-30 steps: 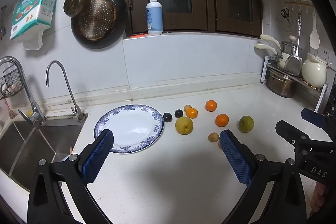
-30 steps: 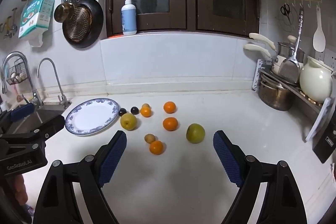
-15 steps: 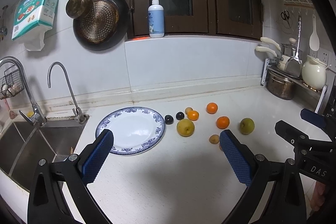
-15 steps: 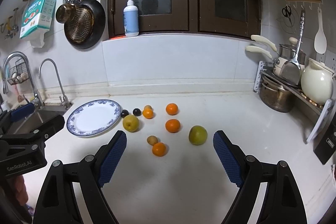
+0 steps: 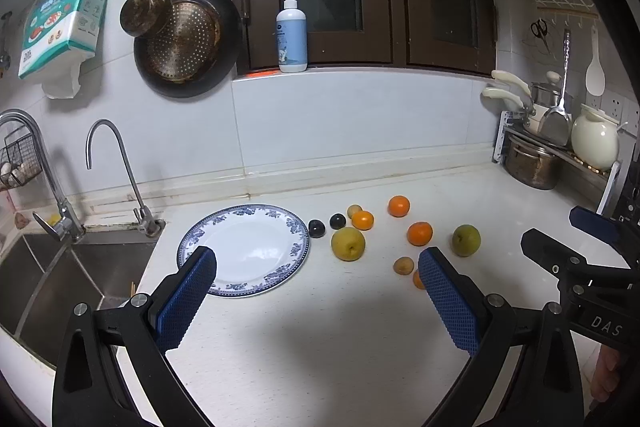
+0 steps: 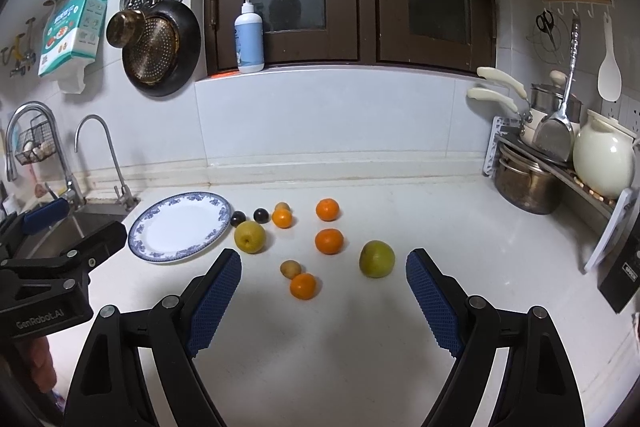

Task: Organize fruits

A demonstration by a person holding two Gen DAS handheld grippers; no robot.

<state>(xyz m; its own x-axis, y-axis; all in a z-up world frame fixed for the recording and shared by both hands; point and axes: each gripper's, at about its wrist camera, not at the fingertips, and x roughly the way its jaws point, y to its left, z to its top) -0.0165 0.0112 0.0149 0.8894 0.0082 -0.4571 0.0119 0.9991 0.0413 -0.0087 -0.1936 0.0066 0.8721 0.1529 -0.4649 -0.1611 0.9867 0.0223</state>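
Far left: steel sink (image 5: 72, 267) with curved tap (image 5: 116, 171) behind it. Next, on the white tabletop (image 6: 320, 347), a blue-rimmed plate (image 6: 182, 227), bare, lying flat. Just right of the plate rim, two dark plums (image 6: 238, 217) side by side, and in front of them a yellow pear (image 6: 250, 237). Further right, a small brownish fruit (image 6: 282, 207) touching a tangerine (image 6: 282, 218), then two more tangerines (image 6: 327, 209) one behind the other, well apart from the plate. Nearer the camera, a kiwi-like fruit (image 6: 290, 268) touching another tangerine (image 6: 303, 285); to the right, a green pear (image 6: 377, 259) standing alone. Far right, a pot rack (image 6: 532, 183) with a cream jug (image 6: 602, 159). Left gripper (image 5: 316, 299) held above the tabletop, fingers (image 5: 186, 303) spread wide, gripping nothing. Right gripper (image 6: 322, 299) likewise raised, fingers (image 6: 430, 299) spread wide, with nothing between them.
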